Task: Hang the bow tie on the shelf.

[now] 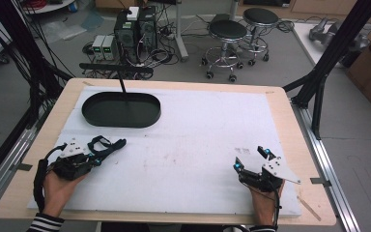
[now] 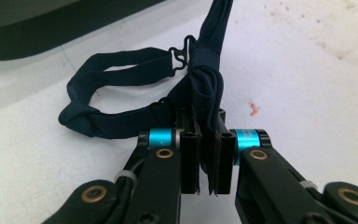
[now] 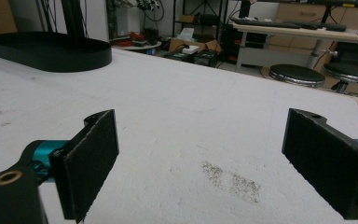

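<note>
A dark bow tie (image 2: 200, 88) is pinched in the left gripper (image 2: 204, 158), its strap extending toward the black oval tray (image 1: 121, 109); the right gripper (image 1: 252, 159) is held spread, well apart.

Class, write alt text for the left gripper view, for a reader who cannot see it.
The left gripper has its two black jaws shut on a dark blue bow tie, whose strap loops away to the left across the white table cover. The edge of a black tray crosses the top left corner.
</note>
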A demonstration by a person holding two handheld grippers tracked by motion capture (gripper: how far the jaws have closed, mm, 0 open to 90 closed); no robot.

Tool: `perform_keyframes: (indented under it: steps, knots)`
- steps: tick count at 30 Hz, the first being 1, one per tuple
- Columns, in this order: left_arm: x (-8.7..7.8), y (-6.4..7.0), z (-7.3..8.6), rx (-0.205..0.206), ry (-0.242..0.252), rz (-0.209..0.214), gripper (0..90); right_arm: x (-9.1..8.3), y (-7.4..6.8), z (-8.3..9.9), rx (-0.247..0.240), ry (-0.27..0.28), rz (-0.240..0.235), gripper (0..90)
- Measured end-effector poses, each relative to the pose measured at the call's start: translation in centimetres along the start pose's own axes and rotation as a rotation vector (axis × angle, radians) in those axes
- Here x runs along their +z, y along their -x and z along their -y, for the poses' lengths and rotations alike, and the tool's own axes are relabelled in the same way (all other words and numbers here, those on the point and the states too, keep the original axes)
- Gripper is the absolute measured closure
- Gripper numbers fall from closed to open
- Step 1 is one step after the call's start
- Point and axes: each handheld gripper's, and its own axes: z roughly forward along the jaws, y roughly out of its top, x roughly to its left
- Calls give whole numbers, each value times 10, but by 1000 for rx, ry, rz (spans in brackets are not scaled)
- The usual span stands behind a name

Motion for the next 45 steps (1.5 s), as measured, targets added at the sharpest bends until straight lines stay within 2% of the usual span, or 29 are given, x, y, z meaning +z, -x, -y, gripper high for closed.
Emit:
perform_keyframes:
  steps: [3,9,13,22,35,45]
  knots:
    - [-2,-1,-1,-11,27,14,847,0,0,0,0,0,1,97]
    - [-5,0,-4,10,69,-1,847,0,-1,0,0,-1,0,98]
    - [-5,-1,-4,16,99,21,846,0,-1,0,-4,-4,0,98]
    - [-6,2,-10,27,160,24,847,0,-1,0,-5,-5,1,98]
    - [-8,5,-25,43,227,33,847,0,-1,0,-11,-5,1,98]
    - [-5,11,-43,67,253,45,847,1,-2,0,-11,-10,1,98]
